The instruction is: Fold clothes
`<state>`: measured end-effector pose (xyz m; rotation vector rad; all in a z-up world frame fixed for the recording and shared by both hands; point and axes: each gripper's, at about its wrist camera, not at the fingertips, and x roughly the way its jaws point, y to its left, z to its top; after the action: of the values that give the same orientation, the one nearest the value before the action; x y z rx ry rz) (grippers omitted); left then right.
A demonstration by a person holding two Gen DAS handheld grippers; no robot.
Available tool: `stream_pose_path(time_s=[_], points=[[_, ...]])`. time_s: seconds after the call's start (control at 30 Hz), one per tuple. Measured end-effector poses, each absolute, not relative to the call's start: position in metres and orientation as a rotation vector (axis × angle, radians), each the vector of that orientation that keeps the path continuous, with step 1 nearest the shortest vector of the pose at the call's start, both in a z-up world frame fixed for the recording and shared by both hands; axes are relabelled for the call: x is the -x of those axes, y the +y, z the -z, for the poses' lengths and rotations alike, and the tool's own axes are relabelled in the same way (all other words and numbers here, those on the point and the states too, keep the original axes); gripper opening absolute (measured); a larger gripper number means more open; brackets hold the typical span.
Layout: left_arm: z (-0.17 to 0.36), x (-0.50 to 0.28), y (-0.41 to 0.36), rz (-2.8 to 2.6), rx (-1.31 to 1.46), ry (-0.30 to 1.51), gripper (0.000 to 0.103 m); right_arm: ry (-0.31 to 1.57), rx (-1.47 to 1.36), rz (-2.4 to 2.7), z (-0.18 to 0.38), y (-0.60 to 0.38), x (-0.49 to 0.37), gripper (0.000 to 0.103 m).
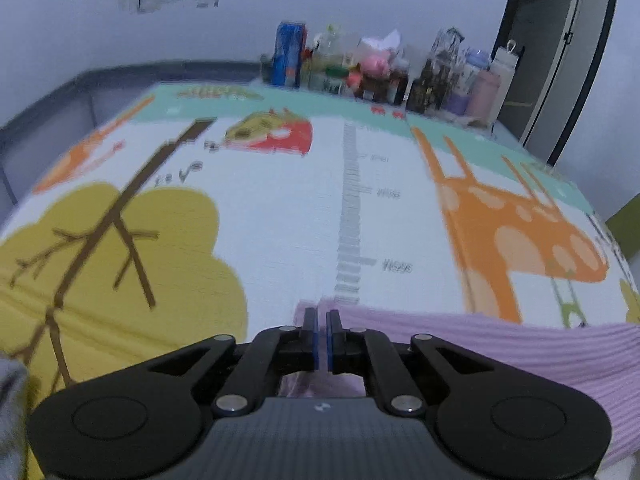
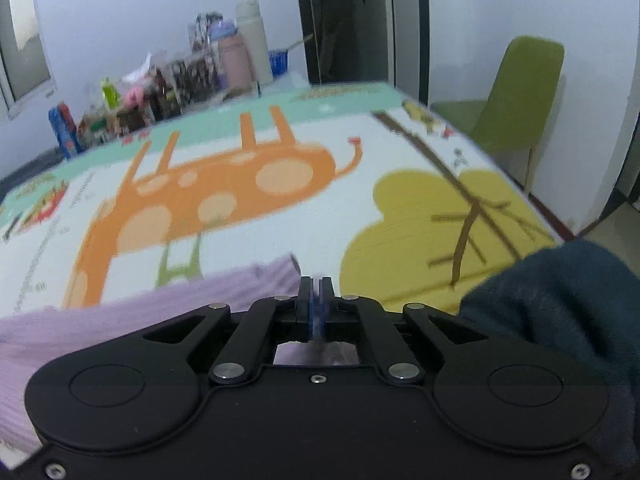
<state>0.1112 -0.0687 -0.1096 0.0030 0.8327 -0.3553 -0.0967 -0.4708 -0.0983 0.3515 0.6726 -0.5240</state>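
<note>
Black tongs fill the bottom of both views. From the left wrist, the left gripper has its blue pads almost together with a thin gap, and the lilac knit runs from under those tips off to the lower right of the frame; whether cloth sits between the pads I cannot tell. From the right wrist, the right gripper is clenched, with a sliver of the lilac knit seemingly nipped between its pads, the rest spreading to the lower left. Beyond lies the printed mat (giraffe, yellow tree, ruler marks). A dark teal garment is heaped at the right edge. Bottles crowd the mat's far end, blurred. A green chair stands at upper right.
</note>
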Motion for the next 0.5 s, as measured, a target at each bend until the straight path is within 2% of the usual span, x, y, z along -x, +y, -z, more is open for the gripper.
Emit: stream_pose_path(time_s=[0.27, 0.5], points=[[0.084, -0.092, -0.114, 0.522, -0.004, 0.803, 0.007, 0.597, -0.374, 0.395, 0.063, -0.440, 0.076, 0.003], [0.098, -0.072, -0.146, 0.615, -0.051, 0.840, 0.007, 0.628, -0.369, 0.292, 0.067, -0.401, 0.051, 0.003]])
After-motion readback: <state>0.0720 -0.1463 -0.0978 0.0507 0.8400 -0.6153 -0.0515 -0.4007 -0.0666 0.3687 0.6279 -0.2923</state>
